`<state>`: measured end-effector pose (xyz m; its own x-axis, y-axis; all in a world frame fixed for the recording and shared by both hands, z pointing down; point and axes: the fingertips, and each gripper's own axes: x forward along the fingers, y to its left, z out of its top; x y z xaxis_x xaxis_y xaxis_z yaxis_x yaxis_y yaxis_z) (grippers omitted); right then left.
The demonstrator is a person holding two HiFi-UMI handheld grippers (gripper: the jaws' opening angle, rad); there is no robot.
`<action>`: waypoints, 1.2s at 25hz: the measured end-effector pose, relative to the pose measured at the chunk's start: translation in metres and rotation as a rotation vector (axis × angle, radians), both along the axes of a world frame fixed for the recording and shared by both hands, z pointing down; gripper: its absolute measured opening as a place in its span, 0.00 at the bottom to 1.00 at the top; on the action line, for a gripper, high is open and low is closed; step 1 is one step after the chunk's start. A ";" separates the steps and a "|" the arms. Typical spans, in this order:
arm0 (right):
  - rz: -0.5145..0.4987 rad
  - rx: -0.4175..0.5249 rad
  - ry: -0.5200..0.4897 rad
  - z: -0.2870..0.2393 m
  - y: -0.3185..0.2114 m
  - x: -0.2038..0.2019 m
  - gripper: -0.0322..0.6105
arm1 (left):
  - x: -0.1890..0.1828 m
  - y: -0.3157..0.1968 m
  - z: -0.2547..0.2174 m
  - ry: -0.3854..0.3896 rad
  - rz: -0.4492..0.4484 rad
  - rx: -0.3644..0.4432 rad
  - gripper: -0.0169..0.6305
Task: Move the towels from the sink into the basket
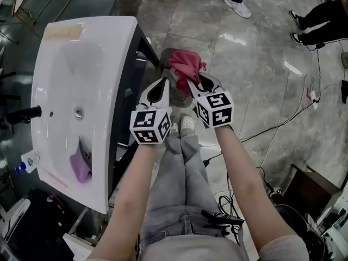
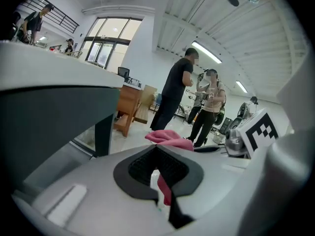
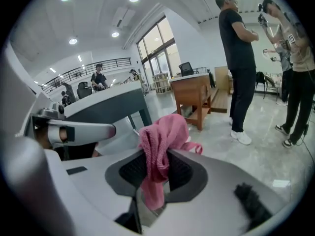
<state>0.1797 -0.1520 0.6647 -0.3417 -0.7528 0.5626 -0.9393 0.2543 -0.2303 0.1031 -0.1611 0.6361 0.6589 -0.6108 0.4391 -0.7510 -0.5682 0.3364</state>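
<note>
Looking down in the head view, the left gripper (image 1: 165, 81) and right gripper (image 1: 190, 84) are holding one pink towel (image 1: 186, 65) bunched between them, beside the sink (image 1: 117, 31) and over the floor (image 1: 255, 64). A purple towel (image 1: 80, 166) is lying in the basin. The basket is not showing clearly beneath the bundle.

In the left gripper view, the fingers (image 2: 140, 170) are pressing nearly together on a thin fold of pink towel. In the right gripper view, the fingers (image 3: 129, 173) are pinching a thick hanging fold.

Doing this well probably means bringing both grippers down together, centring the bundle over the basket, then spreading all fingers at once so nothing is snagging.
</note>
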 end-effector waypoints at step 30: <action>-0.116 -0.185 0.131 0.158 -0.026 -0.032 0.31 | -0.019 -0.011 0.090 -0.042 -0.009 -0.098 0.04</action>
<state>0.1480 -0.1784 0.8224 -0.3349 -0.5925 0.7327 -0.9311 0.3272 -0.1610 0.0837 -0.1724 0.7262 0.6333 -0.5695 0.5239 -0.7705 -0.5271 0.3584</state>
